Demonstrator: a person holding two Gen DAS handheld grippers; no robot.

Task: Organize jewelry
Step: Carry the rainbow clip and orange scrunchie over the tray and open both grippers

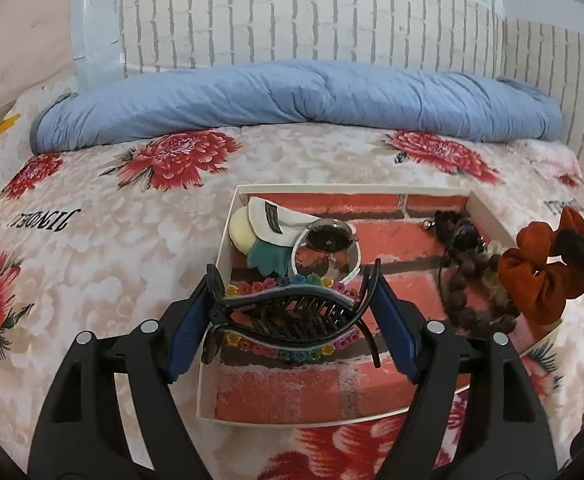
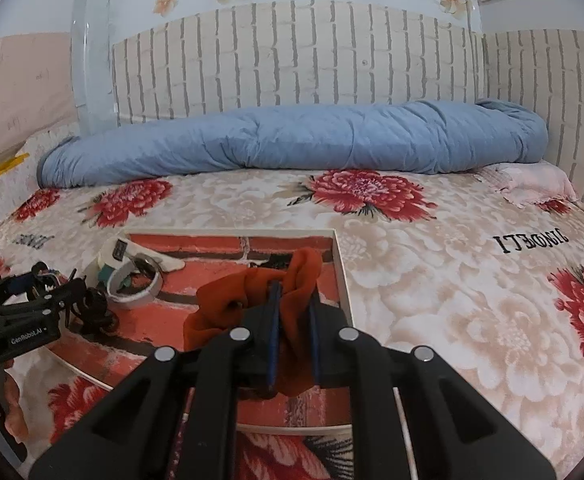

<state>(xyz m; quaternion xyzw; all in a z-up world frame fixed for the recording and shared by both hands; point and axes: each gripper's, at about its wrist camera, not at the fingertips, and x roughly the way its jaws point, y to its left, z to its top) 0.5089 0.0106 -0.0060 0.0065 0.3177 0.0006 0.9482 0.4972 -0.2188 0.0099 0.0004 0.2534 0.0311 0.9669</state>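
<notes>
We hold two pieces at once over the shallow box (image 1: pixel 227 236) with the brick-print floor, which lies on the flowered bed (image 1: pixel 91 216). Our left tongs (image 1: pixel 292 320) are spread wide yet loaded: the black hair claw (image 1: pixel 287 312) with coloured flower trim is braced end to end between the two blue pads, hanging just above the near half of the box. Our right tongs (image 2: pixel 294 344) are pressed together on the rust-orange scrunchie (image 2: pixel 251 300), whose loose folds bulge ahead and to the left of them, over the box's right side (its far-right corner lies just beyond). Ahead of the left tongs sit a tape roll (image 1: pixel 326 256) and a few small accessories; to their right lies a brown bead strand (image 1: pixel 472 280). We judge the claw the riskier piece: it is held only at its tips, so a slight twist could pop it free or spring it sideways. The scrunchie could snag the beads on release, or drape over the box wall.
</notes>
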